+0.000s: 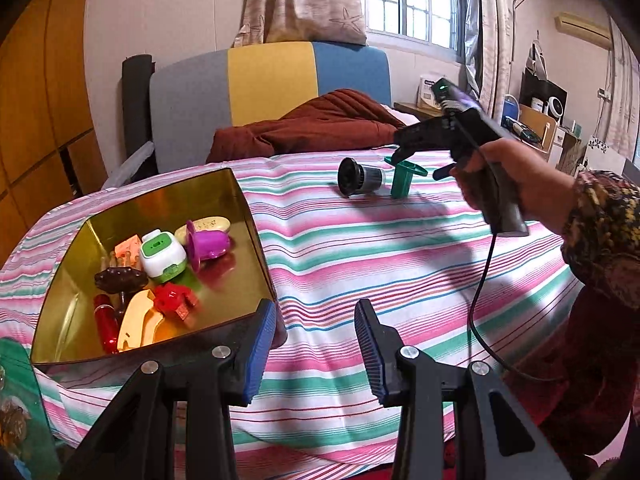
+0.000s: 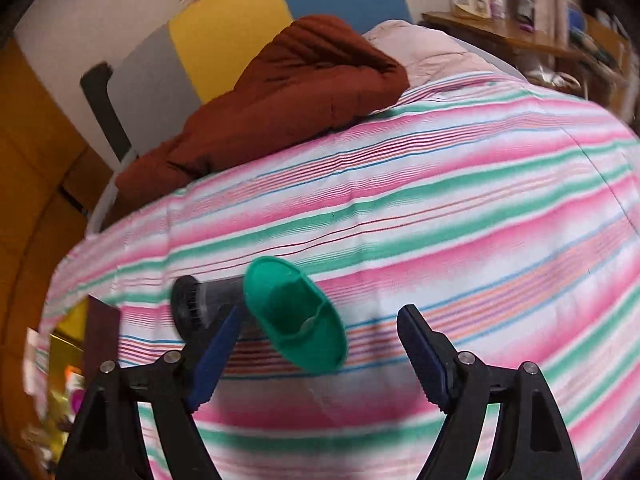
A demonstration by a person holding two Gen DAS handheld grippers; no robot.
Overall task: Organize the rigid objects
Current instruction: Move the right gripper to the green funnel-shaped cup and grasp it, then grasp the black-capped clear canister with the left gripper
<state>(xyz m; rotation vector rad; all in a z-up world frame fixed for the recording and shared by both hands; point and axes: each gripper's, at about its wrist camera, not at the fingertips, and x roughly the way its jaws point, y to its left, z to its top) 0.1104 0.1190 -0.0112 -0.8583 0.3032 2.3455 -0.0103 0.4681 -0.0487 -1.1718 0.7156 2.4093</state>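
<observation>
A gold tin box stands at the left on the striped bedspread and holds several small toys, among them a purple cup and a white-green gadget. A green funnel-shaped piece and a black-grey cylinder lie further back. My left gripper is open and empty, just right of the box. My right gripper is open, hovering over the green piece, which sits between its fingers, with the cylinder by the left finger. It also shows in the left wrist view.
A brown blanket and a pink pillow lie at the head of the bed. A wooden wardrobe stands left; shelves with clutter stand right. A cable hangs from the right gripper.
</observation>
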